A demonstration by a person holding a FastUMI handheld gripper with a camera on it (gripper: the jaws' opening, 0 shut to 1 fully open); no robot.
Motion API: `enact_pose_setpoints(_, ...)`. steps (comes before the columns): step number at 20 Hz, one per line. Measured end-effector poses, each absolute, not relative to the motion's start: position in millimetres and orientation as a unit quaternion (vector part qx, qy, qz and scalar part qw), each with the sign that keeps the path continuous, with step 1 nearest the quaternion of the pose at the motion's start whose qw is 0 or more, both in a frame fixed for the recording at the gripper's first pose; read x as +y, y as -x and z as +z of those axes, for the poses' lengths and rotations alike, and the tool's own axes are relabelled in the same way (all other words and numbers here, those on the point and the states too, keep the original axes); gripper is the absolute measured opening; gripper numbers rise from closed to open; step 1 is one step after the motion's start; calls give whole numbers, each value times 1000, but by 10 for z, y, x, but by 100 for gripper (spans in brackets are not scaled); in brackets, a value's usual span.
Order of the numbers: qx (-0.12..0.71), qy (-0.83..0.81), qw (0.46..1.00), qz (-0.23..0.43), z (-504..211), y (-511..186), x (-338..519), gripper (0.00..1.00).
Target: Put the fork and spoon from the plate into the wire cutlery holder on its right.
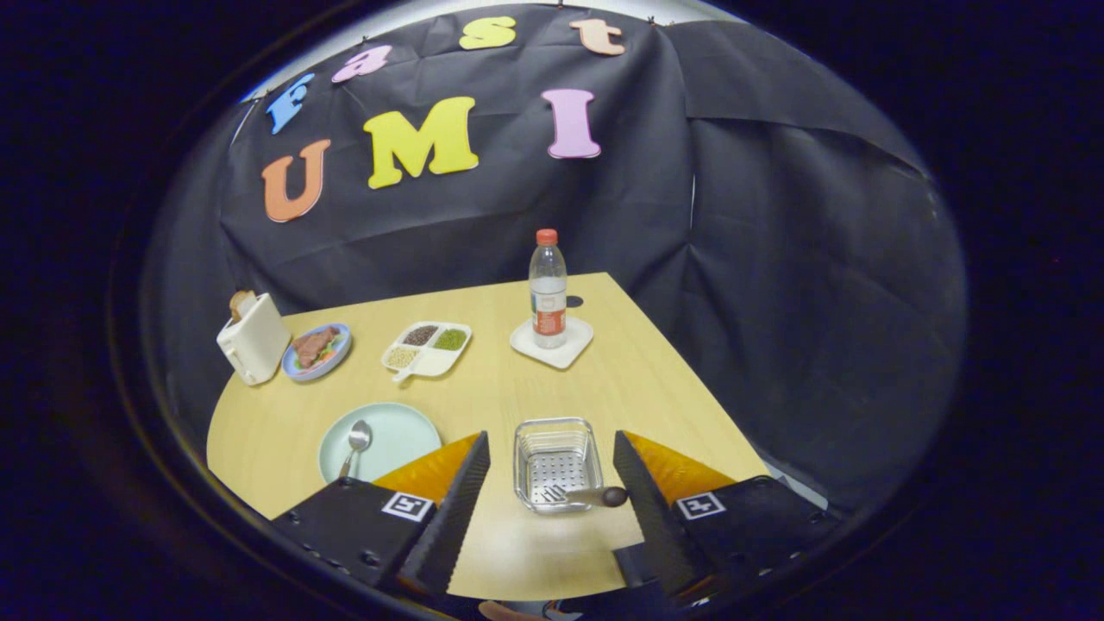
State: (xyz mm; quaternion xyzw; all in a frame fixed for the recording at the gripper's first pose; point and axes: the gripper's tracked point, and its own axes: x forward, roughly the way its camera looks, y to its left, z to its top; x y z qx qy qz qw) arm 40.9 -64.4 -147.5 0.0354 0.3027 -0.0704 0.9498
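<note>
A pale green plate [401, 431] lies on the wooden table just ahead of my left finger, with a metal spoon [355, 445] resting on its left part. To its right stands the wire cutlery holder [556, 431], between my two fingers. The fork [576, 495] lies inside the holder along its near side, its dark handle end poking over the rim toward my right finger. My gripper [552, 479] is open, fingers wide apart on either side of the holder, holding nothing.
Beyond the holder a water bottle [548, 289] stands on a white coaster [553, 343]. A divided white dish of grains [427, 348], a blue plate of food [316, 351] and a white toaster [253, 339] line the far left. The table's edge [690, 379] runs close on the right.
</note>
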Motion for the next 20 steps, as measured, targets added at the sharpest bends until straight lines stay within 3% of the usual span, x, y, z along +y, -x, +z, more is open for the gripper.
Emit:
enact_pose_setpoints(3,283,-29,956,-71,-1382,-424,-520,98)
enact_pose_setpoints(11,250,-10,967,-45,-1290,-435,124,97)
enact_pose_setpoints(20,301,-10,954,9,-1823,-567,1032,97)
